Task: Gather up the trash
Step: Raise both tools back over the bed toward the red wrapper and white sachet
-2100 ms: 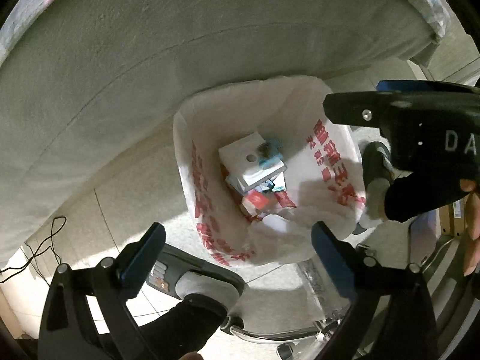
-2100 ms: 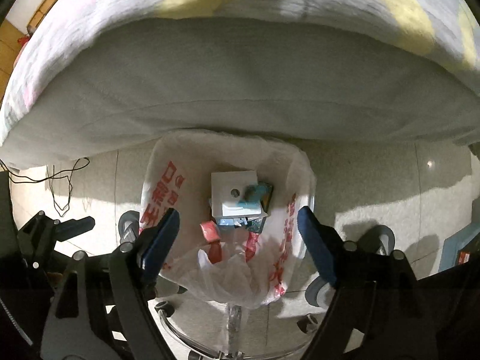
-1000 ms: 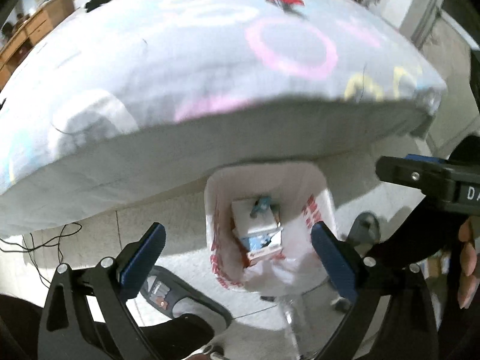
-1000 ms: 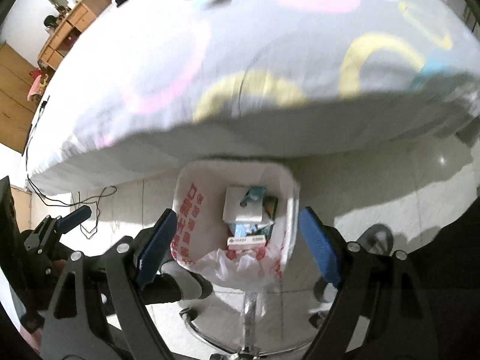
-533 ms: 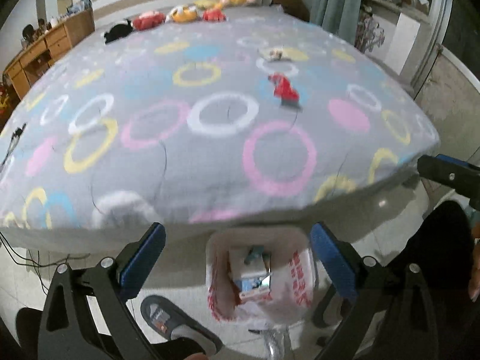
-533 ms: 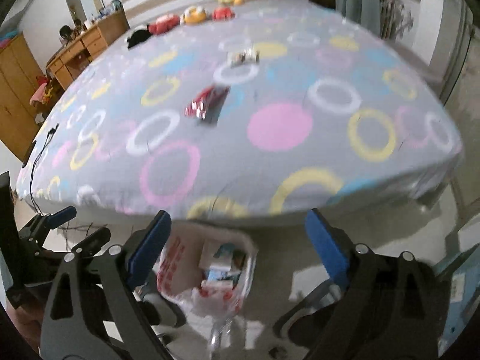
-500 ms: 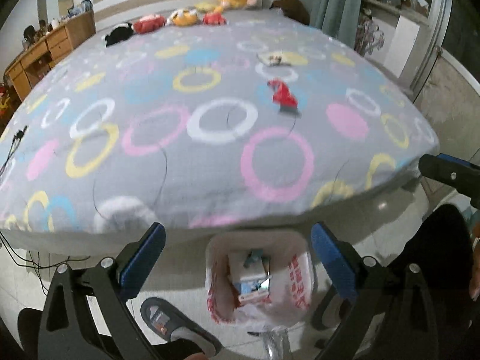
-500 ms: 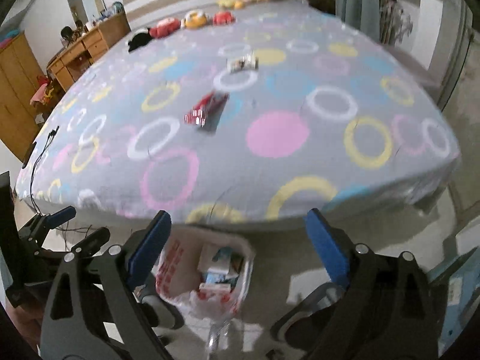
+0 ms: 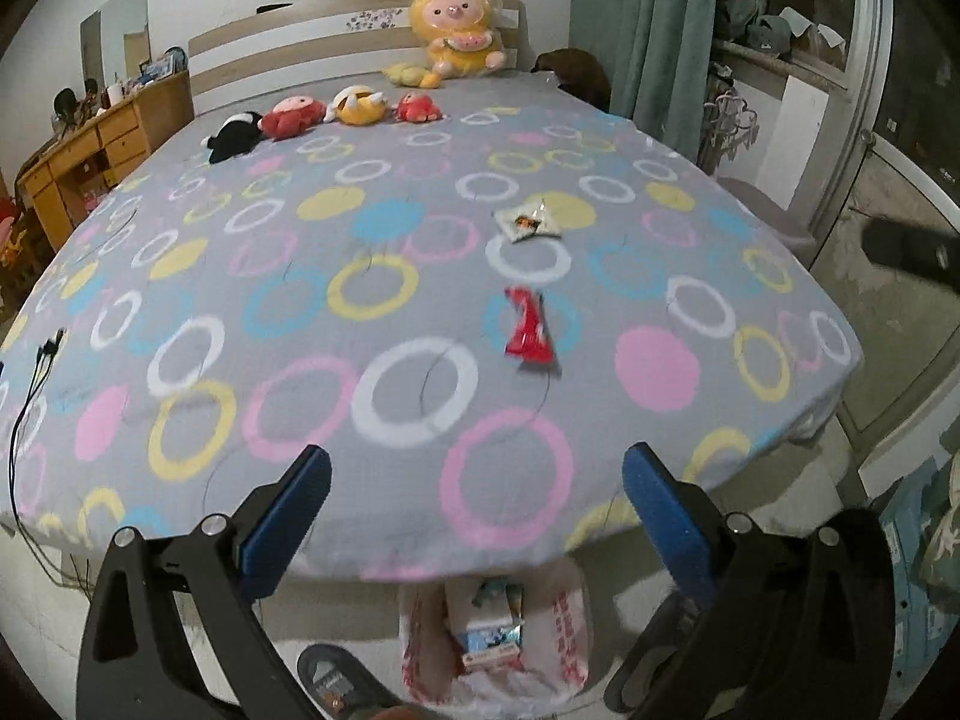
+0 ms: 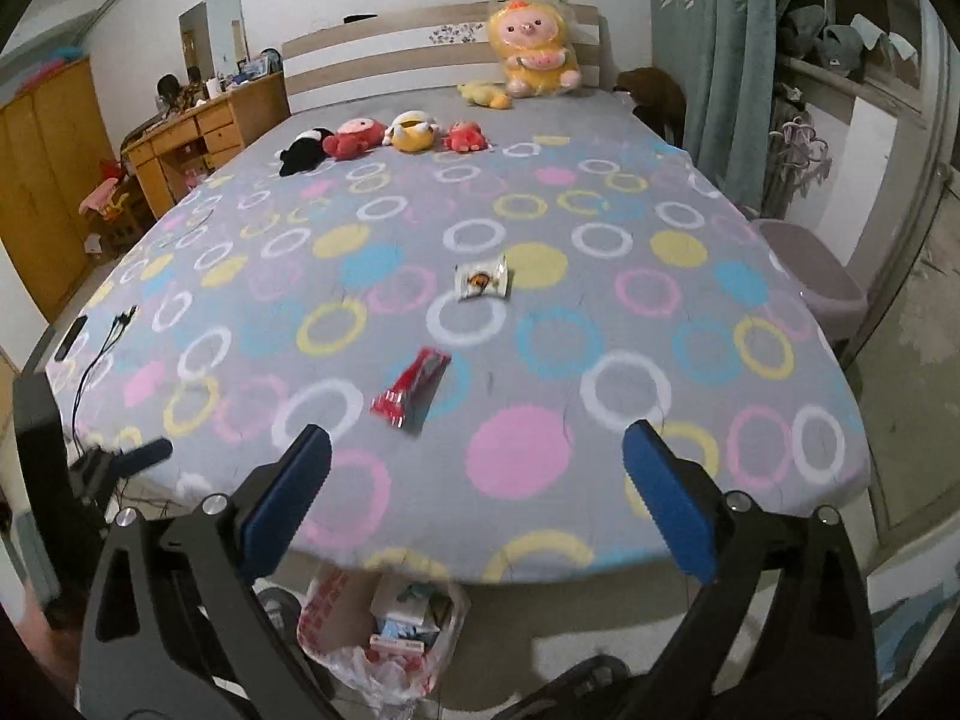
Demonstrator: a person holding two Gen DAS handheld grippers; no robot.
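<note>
A red wrapper [image 9: 528,331] lies on the grey ring-patterned bed [image 9: 300,324], with a white snack packet [image 9: 528,222] farther back. Both show in the right wrist view: the red wrapper [image 10: 413,389] and the white packet [image 10: 482,279]. A white bag-lined trash bin [image 9: 498,642] with boxes inside stands on the floor at the bed's near edge; it also shows in the right wrist view [image 10: 384,630]. My left gripper [image 9: 477,516] is open and empty above the bed's near edge. My right gripper [image 10: 477,510] is open and empty, also short of the wrappers.
Several plush toys [image 9: 324,114] and a large yellow doll [image 9: 459,30] sit near the headboard. A wooden desk [image 10: 192,138] stands at the left, green curtains [image 10: 708,42] and a lilac bin [image 10: 810,270] at the right. Cables [image 10: 102,348] lie on the bed's left edge.
Both grippers have risen from looking down into the trash bin to looking across the bed. The bin has dropped to the bottom of both views. Both stay open and empty.
</note>
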